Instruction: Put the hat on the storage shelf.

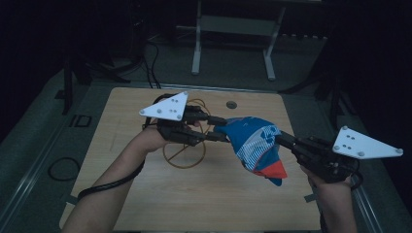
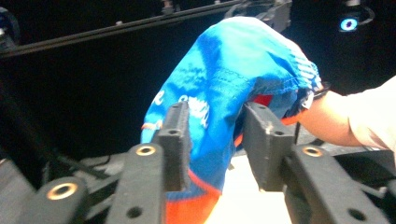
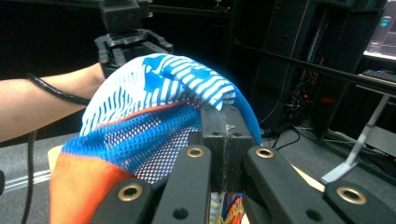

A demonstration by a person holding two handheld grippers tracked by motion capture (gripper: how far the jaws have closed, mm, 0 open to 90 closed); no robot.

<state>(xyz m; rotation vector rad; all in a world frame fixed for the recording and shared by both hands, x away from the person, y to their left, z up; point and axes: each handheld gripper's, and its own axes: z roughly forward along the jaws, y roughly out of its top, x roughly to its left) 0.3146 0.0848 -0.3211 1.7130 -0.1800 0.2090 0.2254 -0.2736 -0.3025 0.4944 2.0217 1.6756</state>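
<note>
Blue-and-orange garment (image 1: 255,145) hangs above the tabletop (image 1: 145,204) centre. Right gripper (image 1: 282,139), at 3 o'clock, pinches its edge; left gripper (image 1: 221,129) jaws spread around cloth. Re-pinch before pulling.

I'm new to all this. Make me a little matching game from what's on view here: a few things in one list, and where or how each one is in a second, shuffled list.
Things:
1. blue and orange garment
2. right gripper
3. left gripper
4. yellow hoop

States:
a. jaws apart, cloth hanging between them
b. lying flat on the wooden table
c. held up in the air between both grippers
d. jaws pressed together on the cloth's edge

Pairs: 1-c, 2-d, 3-a, 4-b
</note>
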